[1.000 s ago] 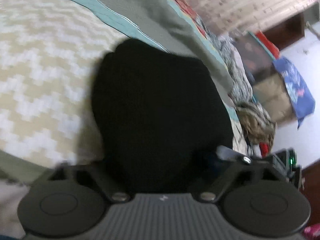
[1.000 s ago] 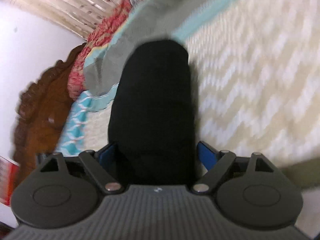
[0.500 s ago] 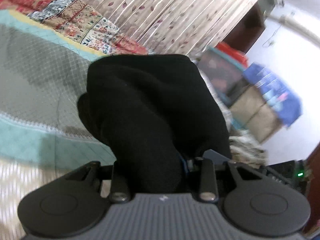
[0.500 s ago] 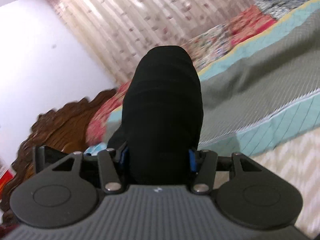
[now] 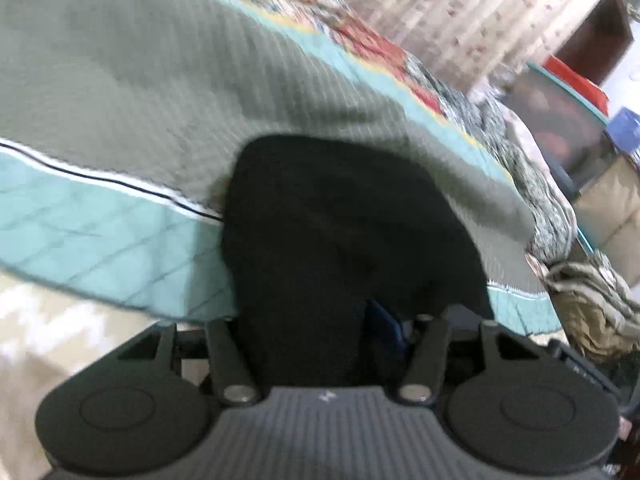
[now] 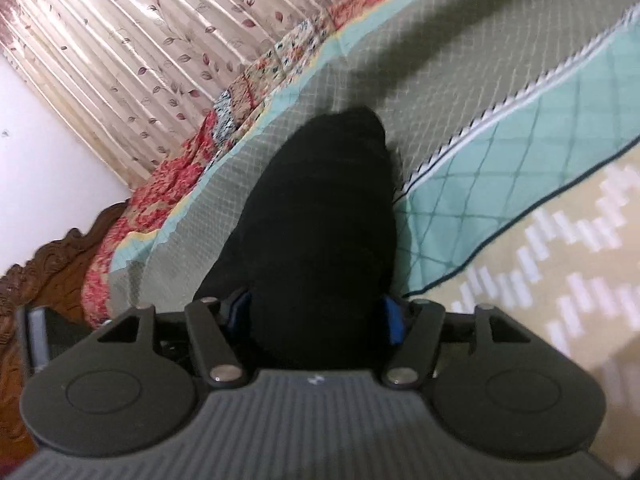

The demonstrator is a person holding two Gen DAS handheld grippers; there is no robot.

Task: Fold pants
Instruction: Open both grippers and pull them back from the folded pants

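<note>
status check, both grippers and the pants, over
Left gripper and right gripper: jaws just reopening, black pants bunched between both. Pants over the quilted bedspread. Nothing in the way.

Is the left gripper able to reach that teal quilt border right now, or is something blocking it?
Probably not directly: black pants fill the left gripper and drape over its front, covering the way to the teal quilt border beside them.

One pair of black pants — two grippers, left gripper and right gripper — one quilt, one curtain.
</note>
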